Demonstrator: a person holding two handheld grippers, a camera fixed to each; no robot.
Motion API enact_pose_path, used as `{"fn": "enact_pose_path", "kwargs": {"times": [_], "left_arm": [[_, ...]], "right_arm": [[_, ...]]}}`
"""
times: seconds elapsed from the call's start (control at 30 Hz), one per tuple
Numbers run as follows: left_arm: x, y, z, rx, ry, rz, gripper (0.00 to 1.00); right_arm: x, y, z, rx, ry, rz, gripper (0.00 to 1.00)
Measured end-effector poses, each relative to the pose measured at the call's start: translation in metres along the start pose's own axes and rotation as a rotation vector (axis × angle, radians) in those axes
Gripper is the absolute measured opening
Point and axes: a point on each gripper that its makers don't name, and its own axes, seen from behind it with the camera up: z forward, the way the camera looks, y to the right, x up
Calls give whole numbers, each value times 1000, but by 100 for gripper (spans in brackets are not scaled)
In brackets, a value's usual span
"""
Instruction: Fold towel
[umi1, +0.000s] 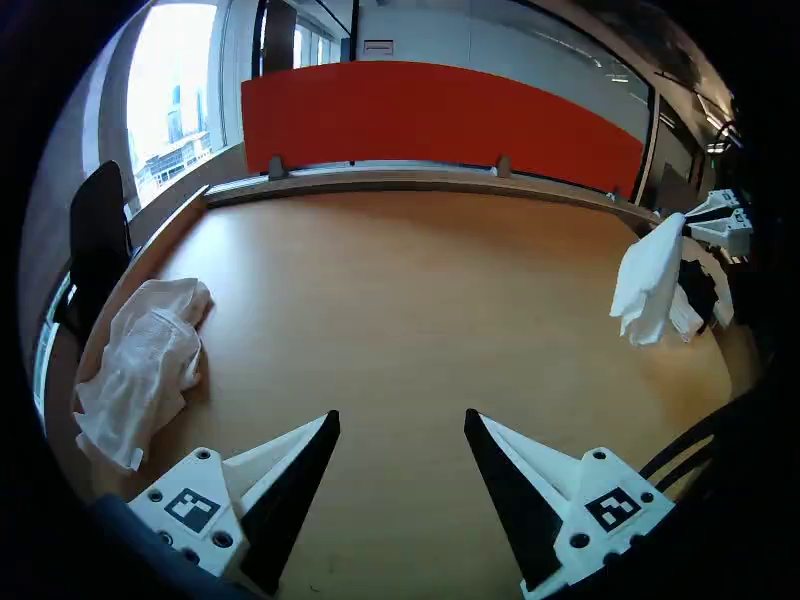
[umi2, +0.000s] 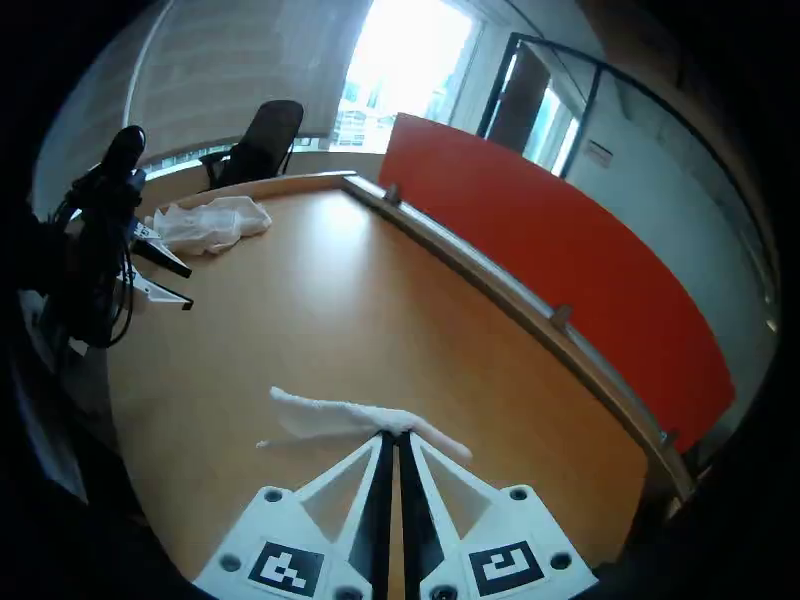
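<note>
Right gripper view: towel (umi2: 340, 415) pinched above the table (umi2: 330, 300).
The right gripper (umi2: 397, 437) is clamped on it; the left gripper (umi1: 401, 413) is held wide open, empty, over the table near a crumpled cloth (umi1: 145, 370).

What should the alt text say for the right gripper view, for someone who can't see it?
The right gripper, fingers almost closed, pinches the edge of a white towel over a wooden table. A crumpled white cloth lies at the table's far left corner, near a black chair, and a red partition runs along the right edge.
</note>
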Motion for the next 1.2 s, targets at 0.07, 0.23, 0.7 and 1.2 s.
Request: {"fn": "enact_pose_path", "kwargs": {"times": [0.07, 0.23, 0.7, 1.2], "left_arm": [[0, 1, 0, 0, 0, 1, 92], [1, 2, 1, 0, -3, 4, 92], [1, -1, 4, 9, -11, 10, 92], [8, 0, 11, 20, -19, 21, 93]], "right_arm": [[-6, 8, -3, -9, -7, 4, 4], [-20, 31, -9, -35, -23, 20, 4], [-50, 85, -22, -97, -55, 72, 4], [-89, 145, -33, -170, -112, 87, 4]]}}
